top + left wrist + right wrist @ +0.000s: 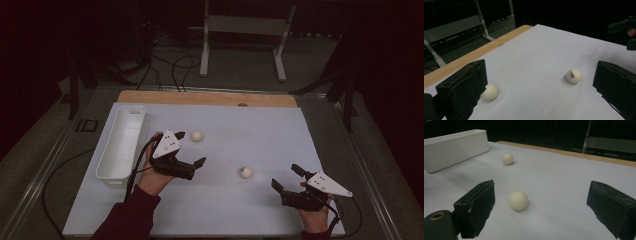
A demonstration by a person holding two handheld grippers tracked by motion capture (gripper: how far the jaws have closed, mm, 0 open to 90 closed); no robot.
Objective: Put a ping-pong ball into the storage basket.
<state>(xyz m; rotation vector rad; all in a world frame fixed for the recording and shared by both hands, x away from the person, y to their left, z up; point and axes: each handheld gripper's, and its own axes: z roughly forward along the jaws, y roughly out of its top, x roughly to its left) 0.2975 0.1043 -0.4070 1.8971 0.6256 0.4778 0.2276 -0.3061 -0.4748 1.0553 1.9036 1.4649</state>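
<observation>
Both sets of jaws released, nothing held. Far ball resting loose on desk beside left gripper; near ball ahead of right gripper. Likely to roll off if nudged by one jaw first; tray well aside.

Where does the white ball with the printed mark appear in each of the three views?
High view: the white ball with the printed mark lies right of centre on the pale sheet, nearer the right gripper.
Left gripper view: it lies right of centre, print facing the camera.
Right gripper view: it lies low, left of centre, between the jaws.
Shared landmark: the plain white ball.
</observation>
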